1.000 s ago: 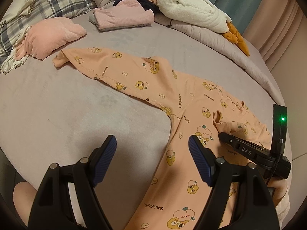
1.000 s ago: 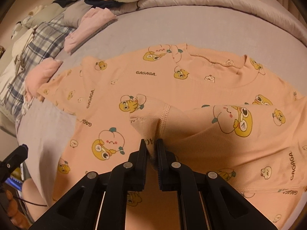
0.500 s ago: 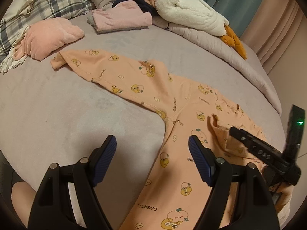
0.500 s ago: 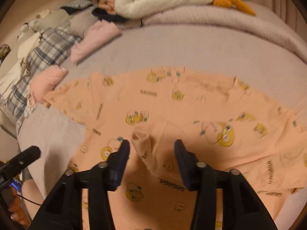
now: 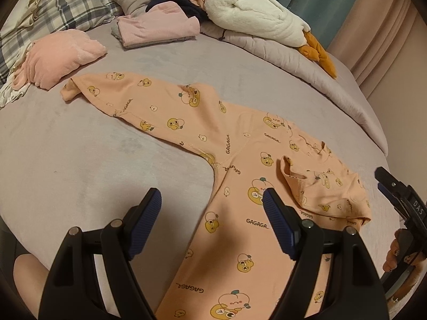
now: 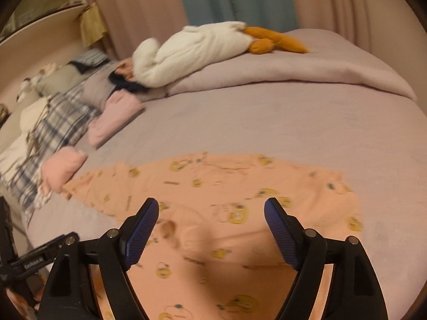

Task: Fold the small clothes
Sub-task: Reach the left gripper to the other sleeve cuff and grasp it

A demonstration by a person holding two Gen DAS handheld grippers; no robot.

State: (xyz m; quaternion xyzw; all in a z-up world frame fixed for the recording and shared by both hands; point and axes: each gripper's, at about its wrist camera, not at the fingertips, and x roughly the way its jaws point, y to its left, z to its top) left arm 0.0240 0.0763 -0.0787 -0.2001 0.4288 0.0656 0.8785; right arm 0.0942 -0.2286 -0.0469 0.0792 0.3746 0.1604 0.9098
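An orange long-sleeved top [image 5: 240, 165] printed with cartoon fruit lies flat on the grey-lilac bed [image 5: 80, 165]. Its left sleeve [image 5: 128, 98] stretches out to the far left. Its right sleeve [image 5: 320, 189] is folded in over the body. My left gripper [image 5: 212, 218] is open and empty above the top's near left side. My right gripper [image 6: 212, 226] is open and empty, raised above the top [image 6: 240, 202], which looks blurred in that view. The right gripper also shows at the right edge of the left wrist view [image 5: 400, 200].
A folded fluffy pink garment [image 5: 58, 58] and a folded pink stack [image 5: 157, 26] lie at the far left of the bed. A white plush goose [image 5: 256, 18] rests on the bunched duvet [image 5: 307, 64] behind. Plaid pillows [image 5: 53, 10] are at the far left. Curtains hang behind.
My right gripper opened, let go of the right sleeve on the top's body, then lifted and tilted up. My left gripper rose slightly and stayed open.
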